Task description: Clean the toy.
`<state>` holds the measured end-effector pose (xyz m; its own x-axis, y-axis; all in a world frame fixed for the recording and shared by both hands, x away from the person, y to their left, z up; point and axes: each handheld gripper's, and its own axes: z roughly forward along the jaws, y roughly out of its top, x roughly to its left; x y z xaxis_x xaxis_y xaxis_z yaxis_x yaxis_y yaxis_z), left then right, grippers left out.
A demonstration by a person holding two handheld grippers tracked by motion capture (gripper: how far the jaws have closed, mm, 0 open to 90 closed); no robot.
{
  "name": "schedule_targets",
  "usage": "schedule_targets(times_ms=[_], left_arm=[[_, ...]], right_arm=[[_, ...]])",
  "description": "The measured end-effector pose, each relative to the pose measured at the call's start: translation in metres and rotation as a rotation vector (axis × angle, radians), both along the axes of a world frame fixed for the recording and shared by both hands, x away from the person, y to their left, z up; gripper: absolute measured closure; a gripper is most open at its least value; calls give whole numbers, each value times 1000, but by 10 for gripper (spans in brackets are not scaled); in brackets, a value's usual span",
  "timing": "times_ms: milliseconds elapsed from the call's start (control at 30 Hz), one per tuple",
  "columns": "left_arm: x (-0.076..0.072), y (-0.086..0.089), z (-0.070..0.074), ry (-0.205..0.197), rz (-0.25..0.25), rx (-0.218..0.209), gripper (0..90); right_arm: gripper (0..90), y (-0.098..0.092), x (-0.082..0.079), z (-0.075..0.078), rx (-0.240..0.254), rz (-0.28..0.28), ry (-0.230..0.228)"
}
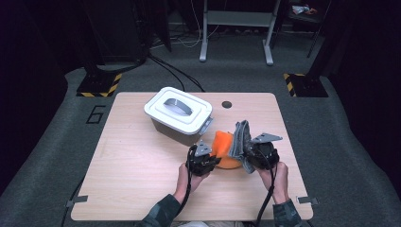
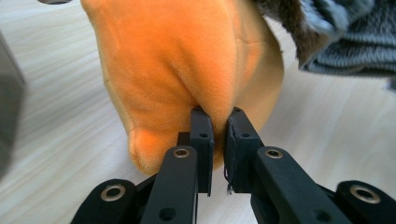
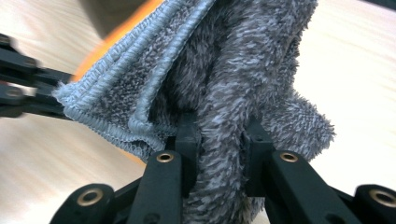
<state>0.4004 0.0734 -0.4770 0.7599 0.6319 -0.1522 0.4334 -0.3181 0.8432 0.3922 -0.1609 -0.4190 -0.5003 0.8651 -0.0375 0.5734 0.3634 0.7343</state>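
An orange plush cloth (image 1: 226, 150) lies bunched on the wooden table (image 1: 142, 170), between my two grippers. My left gripper (image 1: 213, 159) comes at it from the left, and in the left gripper view this gripper (image 2: 219, 116) is shut on a fold of the orange cloth (image 2: 187, 60). A grey towel (image 1: 241, 138) stands in a bunch against the orange cloth's right side. In the high view my right gripper (image 1: 249, 152) sits at the towel, and in its own view it (image 3: 223, 128) is shut on a thick roll of the grey towel (image 3: 233, 60). Behind the towel peeks an orange edge (image 3: 109, 39).
A white-lidded bin (image 1: 178, 113) with a grey handle stands just behind and left of the cloths. A small round hole (image 1: 226, 104) marks the table's far side. Bare wood spreads to the left and front. Stands and cables lie on the floor beyond.
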Motion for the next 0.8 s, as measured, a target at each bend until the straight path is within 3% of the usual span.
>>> schedule_targets(times_ms=[167,333,800], left_arm=[[-3,-2,4,-6,-21,-3,830],[-2,-2,0,7,-17,-2,827],[1,1,-4,9,-5,-7,814]], right_arm=[[728,18,-8,8,-7,63,-18],[730,32,-2,-3,-84,60,-15],[729,25,3,-8,-51,47,-2]])
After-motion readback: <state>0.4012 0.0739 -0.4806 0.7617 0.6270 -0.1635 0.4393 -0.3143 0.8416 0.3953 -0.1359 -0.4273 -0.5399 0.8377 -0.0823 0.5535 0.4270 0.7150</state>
